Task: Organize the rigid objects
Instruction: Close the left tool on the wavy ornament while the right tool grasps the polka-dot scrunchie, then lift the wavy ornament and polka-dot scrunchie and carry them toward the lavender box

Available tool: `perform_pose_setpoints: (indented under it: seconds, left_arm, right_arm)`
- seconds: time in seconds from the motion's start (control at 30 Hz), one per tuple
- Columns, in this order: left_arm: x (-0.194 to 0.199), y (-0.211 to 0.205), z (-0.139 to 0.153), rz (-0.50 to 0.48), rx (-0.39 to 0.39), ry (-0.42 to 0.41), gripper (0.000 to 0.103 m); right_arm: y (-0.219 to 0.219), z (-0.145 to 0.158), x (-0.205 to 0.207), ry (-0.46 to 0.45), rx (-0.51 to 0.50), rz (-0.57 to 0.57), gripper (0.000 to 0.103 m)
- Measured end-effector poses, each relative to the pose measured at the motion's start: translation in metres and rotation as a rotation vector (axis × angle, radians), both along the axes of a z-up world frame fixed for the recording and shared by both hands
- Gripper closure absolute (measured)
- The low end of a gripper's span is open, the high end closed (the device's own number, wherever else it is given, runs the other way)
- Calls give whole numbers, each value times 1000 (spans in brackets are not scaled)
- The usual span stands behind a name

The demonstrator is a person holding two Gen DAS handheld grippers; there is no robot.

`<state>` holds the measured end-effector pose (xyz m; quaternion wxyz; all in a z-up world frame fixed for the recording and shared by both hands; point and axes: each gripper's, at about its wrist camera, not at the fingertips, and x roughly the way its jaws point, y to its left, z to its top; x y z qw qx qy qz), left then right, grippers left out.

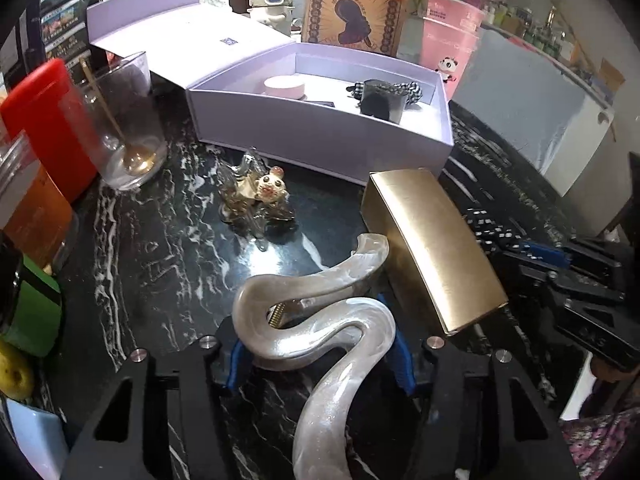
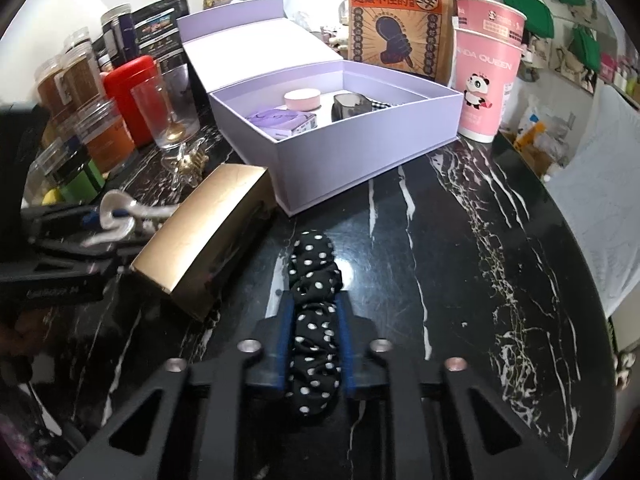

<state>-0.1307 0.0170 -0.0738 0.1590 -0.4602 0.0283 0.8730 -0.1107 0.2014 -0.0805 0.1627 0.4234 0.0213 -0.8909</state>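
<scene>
A pearly white wavy hair claw (image 1: pixel 320 320) sits between the blue pads of my left gripper (image 1: pixel 318 360), which is shut on it low over the black marble counter (image 1: pixel 160 280). My right gripper (image 2: pixel 316 336) is shut on a black polka-dot scrunchie (image 2: pixel 314 280) that lies along the counter. A gold box (image 1: pixel 432 248) rests tilted between the two grippers. Behind stands an open lavender box (image 1: pixel 320 132) holding a pink round case (image 1: pixel 284 86) and a dark clip (image 1: pixel 380 100). A small clear clip with a bear figure (image 1: pixel 260 196) lies in front of the lavender box.
A glass with a gold spoon (image 1: pixel 124 128), a red canister (image 1: pixel 52 120) and jars crowd the left edge. Pink paper cups (image 2: pixel 486 72) and a brown paper bag (image 2: pixel 396 20) stand behind the lavender box. Bare counter (image 2: pixel 480 260) lies to the right, ending at a curved edge.
</scene>
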Motion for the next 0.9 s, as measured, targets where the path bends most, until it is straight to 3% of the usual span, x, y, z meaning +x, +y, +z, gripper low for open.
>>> perform_pose_setpoints:
  seconds: [0.27, 0.9]
  left_arm:
    - [8, -4, 4, 32, 36, -11, 48]
    - [27, 2, 41, 32, 70, 76, 48]
  right_arm:
    - [9, 1, -7, -105, -150, -2, 86]
    - [11, 17, 15, -60, -97, -18, 86]
